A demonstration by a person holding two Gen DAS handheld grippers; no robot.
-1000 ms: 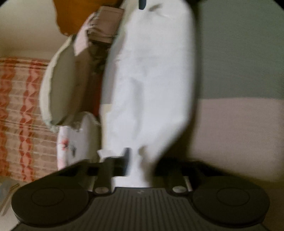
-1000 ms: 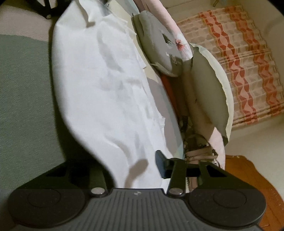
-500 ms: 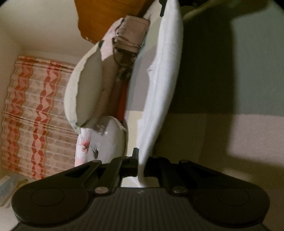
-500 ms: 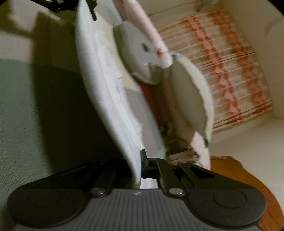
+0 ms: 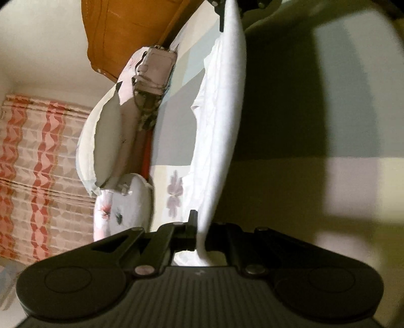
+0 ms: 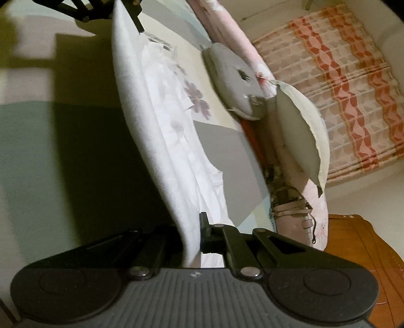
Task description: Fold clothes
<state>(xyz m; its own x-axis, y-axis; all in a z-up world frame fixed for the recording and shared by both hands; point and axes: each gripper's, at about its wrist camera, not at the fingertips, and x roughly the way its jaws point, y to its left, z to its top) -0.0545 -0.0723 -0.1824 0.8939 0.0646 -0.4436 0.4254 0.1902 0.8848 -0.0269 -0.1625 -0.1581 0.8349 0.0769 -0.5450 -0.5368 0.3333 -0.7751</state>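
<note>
Since the frame of a second ago, the white cloth (image 5: 217, 141) has turned from a broad face lying toward my cameras to a narrow, edge-on band, and my right gripper (image 6: 195, 237), whose fingers then stood apart beside the cloth, is now clamped on it.

Left wrist view: my left gripper (image 5: 200, 234) is closed on one end of the cloth, and a little fabric bunches out behind the fingers. The cloth runs up and away to the right gripper (image 5: 223, 15) at the top of the frame.

Right wrist view: the same cloth (image 6: 156, 121) is pinched at its near end and stretches to the left gripper (image 6: 126, 12) at the top. It hangs in the air between the two, above the bed (image 6: 30, 141), and casts a wide dark shadow there.

Background: a bedsheet with grey blocks and a flower print (image 6: 199, 101); two pillows (image 6: 300, 136) at the bed's edge; a folded pinkish item (image 5: 156, 70), perhaps clothing, though the blur prevents certainty; a striped curtain (image 6: 348, 83); an orange-brown wooden cabinet (image 5: 131, 32).
</note>
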